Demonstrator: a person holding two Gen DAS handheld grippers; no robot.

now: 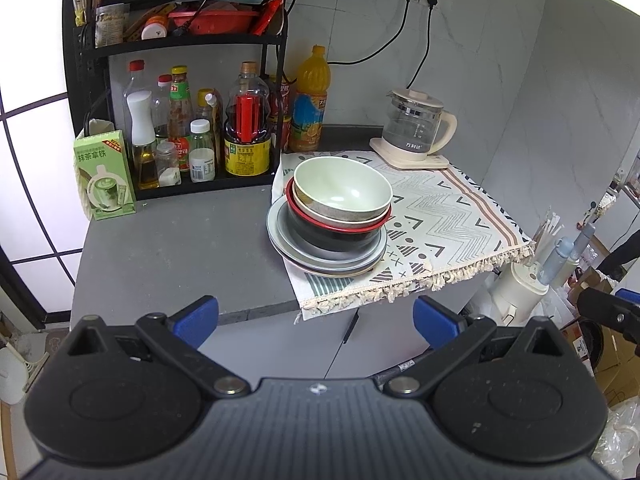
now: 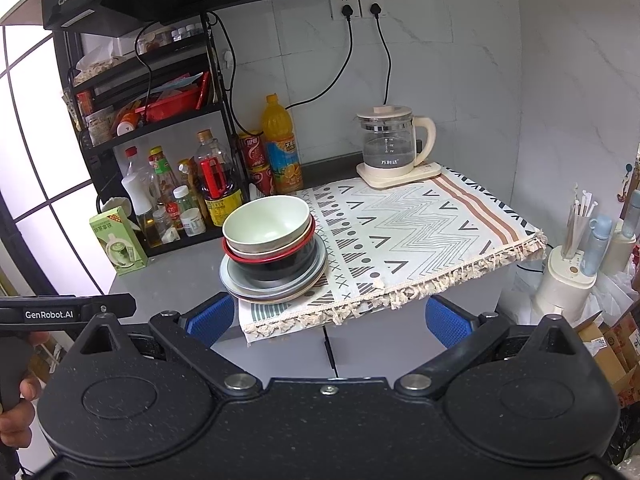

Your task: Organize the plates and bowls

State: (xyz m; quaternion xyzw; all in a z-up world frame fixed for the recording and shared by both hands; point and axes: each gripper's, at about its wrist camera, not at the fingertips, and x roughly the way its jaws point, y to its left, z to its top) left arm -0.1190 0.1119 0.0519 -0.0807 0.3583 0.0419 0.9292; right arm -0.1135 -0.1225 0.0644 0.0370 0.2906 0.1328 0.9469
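A stack of dishes stands on the left part of a patterned cloth. On top is a pale green bowl, nested in a beige bowl and a red-rimmed black bowl. Grey plates lie underneath. My left gripper is open, back from the counter's front edge, with nothing between its blue pads. In the right wrist view my right gripper is open too, empty, short of the cloth's fringe.
A black rack with sauce bottles fills the back left. An orange drink bottle, a glass kettle and a green carton stand on the grey counter. A hand holds the left gripper.
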